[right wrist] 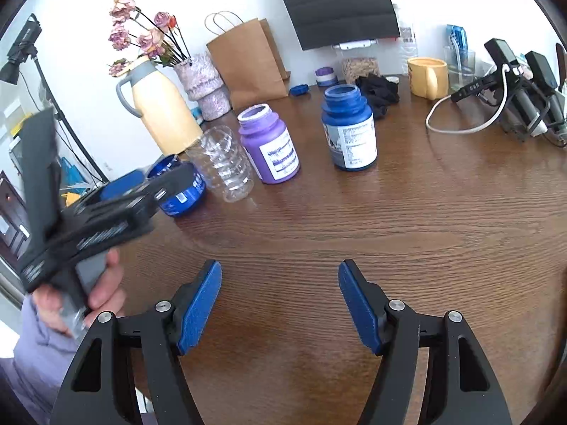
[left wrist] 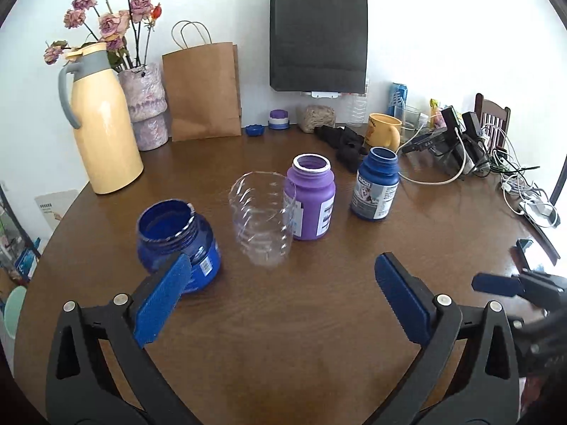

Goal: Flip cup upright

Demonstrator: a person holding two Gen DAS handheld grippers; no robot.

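Observation:
A clear ribbed plastic cup (left wrist: 261, 219) stands upright on the brown table (left wrist: 283, 318), mouth up, between a wide blue jar (left wrist: 177, 241) and a purple jar (left wrist: 313, 200). It also shows in the right wrist view (right wrist: 223, 163). My left gripper (left wrist: 280, 276) is open and empty, a little short of the cup. My right gripper (right wrist: 280, 283) is open and empty over bare table, well short of the jars. The left gripper's body shows at the left of the right wrist view (right wrist: 106, 212).
A dark blue jar (left wrist: 377, 184) stands right of the purple one. A yellow jug (left wrist: 101, 120), flower vase (left wrist: 145, 106), brown bag (left wrist: 203, 92), black bag (left wrist: 319, 35), yellow mug (left wrist: 384, 129), black cloth (left wrist: 345, 141) and cables with devices (left wrist: 460, 148) line the back.

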